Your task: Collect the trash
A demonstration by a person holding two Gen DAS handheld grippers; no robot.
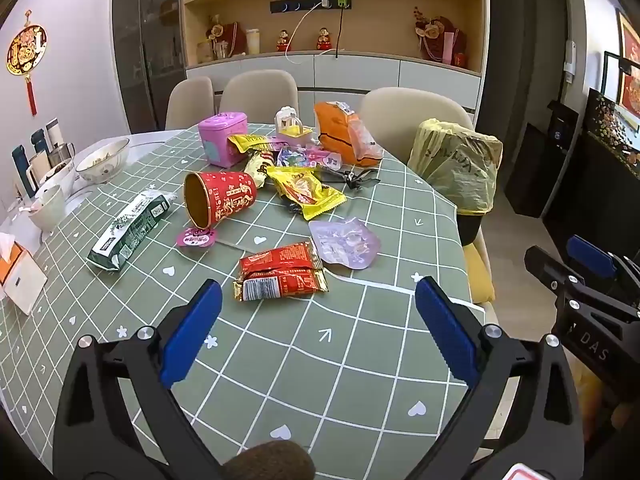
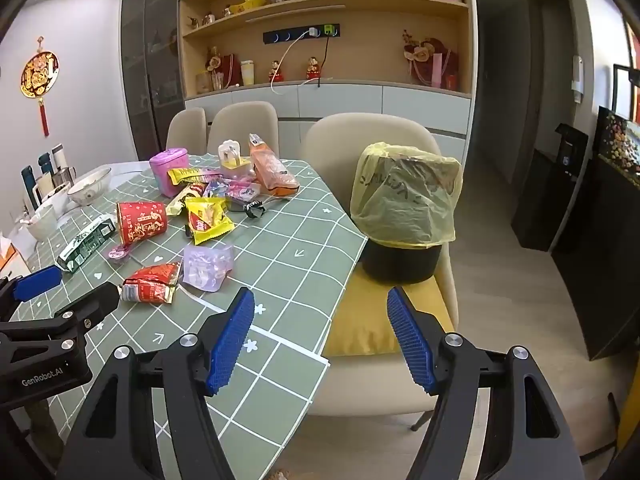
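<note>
Trash lies scattered on the green checked tablecloth (image 1: 304,360): a red-and-gold snack wrapper (image 1: 282,272) nearest, a lilac pouch (image 1: 346,242), a tipped red paper cup (image 1: 218,200), a green-and-white packet (image 1: 130,230), a yellow wrapper (image 1: 306,190), an orange pack (image 1: 346,134) and a pink tin (image 1: 224,138). A black bin lined with a yellow bag (image 2: 404,204) stands on a chair seat at the table's right. My left gripper (image 1: 318,330) hangs open over the cloth just short of the red wrapper. My right gripper (image 2: 320,336) is open above the table's edge, empty.
White bowls (image 1: 102,160), cups and flasks crowd the table's far left, with a tissue box (image 1: 20,276) at the left edge. Beige chairs (image 1: 258,90) line the far side. A yellow cushion (image 2: 368,320) lies under the bin. Shelving fills the back wall.
</note>
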